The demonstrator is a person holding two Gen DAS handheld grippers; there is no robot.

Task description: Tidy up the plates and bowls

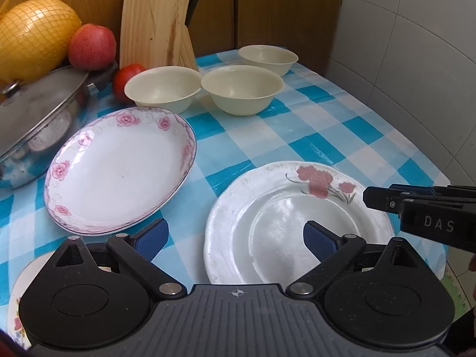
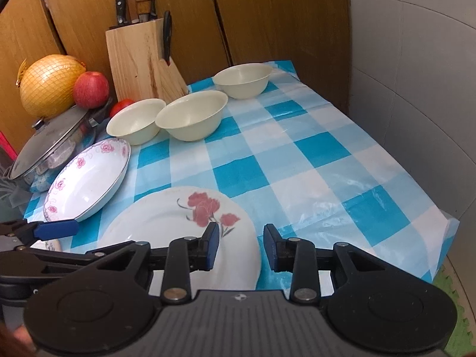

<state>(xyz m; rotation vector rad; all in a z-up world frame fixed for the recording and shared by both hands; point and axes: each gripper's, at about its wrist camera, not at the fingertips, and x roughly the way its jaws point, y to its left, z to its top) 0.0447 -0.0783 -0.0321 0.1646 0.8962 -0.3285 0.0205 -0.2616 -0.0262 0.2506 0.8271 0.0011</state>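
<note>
Over a blue-and-white checked tablecloth [image 2: 312, 148], the left gripper [image 1: 235, 238] hangs low with its blue-padded jaws spread wide, gripping nothing; one pad sits above the near rim of the red-flowered plate [image 1: 297, 223], the other over the gap toward the pink-rimmed plate [image 1: 119, 169]. The right gripper [image 2: 241, 247] hovers level at the near edge, its jaws parted to a moderate width and empty, straddling the red-flowered plate's right rim. In the left wrist view its black body reaches in from the right, just beside that plate.

The pink-rimmed plate lies tilted, its far edge close against a lidded steel pan [image 2: 50, 142]. Three cream bowls stand upright toward the back: the left bowl [image 1: 163, 89] and middle bowl [image 1: 241, 87] nearly touching, the rear bowl [image 1: 267, 58] apart, near the far edge. A third plate [image 1: 17, 297] peeks from beneath the left gripper's body at the near left corner.

Behind the bowls stand a wooden knife block [image 2: 139, 62], a tomato [image 1: 128, 77], an apple [image 2: 91, 89] and a netted pomelo [image 2: 50, 84]. Bare cloth stretches across the table's right half, ending at the tiled wall [image 2: 416, 89].
</note>
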